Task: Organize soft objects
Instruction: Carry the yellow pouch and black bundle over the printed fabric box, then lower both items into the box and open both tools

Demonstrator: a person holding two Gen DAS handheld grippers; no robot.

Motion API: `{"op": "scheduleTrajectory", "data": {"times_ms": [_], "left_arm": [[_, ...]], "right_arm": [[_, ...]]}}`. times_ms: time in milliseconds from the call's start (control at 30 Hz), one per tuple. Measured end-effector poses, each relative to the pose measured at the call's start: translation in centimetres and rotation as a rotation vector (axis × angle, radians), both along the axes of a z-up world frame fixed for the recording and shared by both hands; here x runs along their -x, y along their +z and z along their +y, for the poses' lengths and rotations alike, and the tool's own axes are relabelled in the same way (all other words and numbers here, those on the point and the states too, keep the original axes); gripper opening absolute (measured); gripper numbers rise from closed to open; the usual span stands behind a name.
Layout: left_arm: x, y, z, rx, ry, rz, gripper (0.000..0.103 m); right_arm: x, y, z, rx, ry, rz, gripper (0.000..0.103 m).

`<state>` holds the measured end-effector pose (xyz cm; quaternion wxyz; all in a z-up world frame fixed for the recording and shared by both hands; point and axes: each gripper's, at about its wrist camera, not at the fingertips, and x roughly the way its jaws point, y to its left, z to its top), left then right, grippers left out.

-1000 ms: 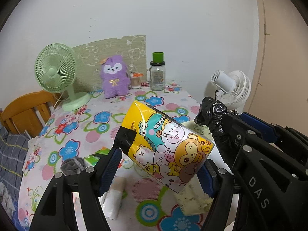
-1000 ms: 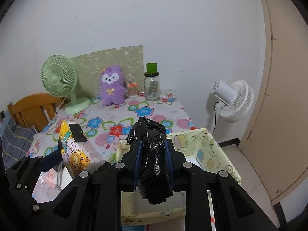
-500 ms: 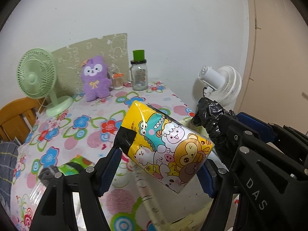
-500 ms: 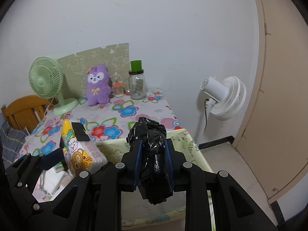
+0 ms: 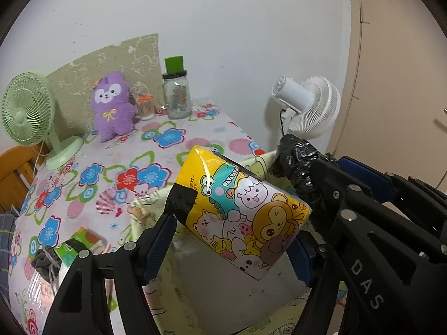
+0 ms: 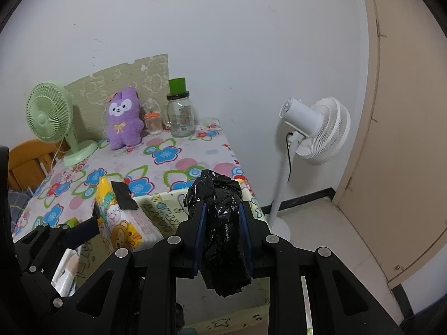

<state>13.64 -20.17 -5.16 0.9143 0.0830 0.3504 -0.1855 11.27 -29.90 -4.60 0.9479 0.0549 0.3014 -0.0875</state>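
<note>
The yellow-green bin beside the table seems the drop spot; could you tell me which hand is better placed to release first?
Probably the left: its tissue pack hangs over the bin's open inside, while the right's black bag roll sits nearer the rim.

Both wrist cams sit right behind their jaws, angled down across the bench (image 5: 83, 195) toward the back wall; both catch the white fan (image 6: 315, 131).

My left gripper (image 5: 232, 240) clamps the yellow cartoon tissue pack (image 5: 240, 212) at frame centre; at right, a black crumpled bag (image 5: 301, 164), probably plastic, above the storage box (image 5: 223, 293).
</note>
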Motion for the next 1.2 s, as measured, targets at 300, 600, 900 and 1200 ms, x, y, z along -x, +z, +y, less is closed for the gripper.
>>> {"op": "scheduleTrajectory", "data": {"times_ms": [300,600,900,1200], "left_arm": [[0.3,0.1,-0.6,-0.033,0.003,-0.013,0.097],[1.0,0.8,0.0,-0.027,0.021,-0.028,0.103],[2.5,2.0,1.5,-0.004,0.024,-0.064,0.103],[3.4,2.6,3.6,0.017,0.038,-0.072,0.103]], "right_arm": [[-0.4,-0.8,-0.8,-0.051,0.006,0.024,0.057],[0.5,-0.2,-0.5,-0.050,-0.018,0.001,0.081],[1.9,1.1,0.9,-0.027,-0.016,-0.031,0.085],[2.9,2.1,3.0,0.009,-0.025,-0.049,0.086]]}}
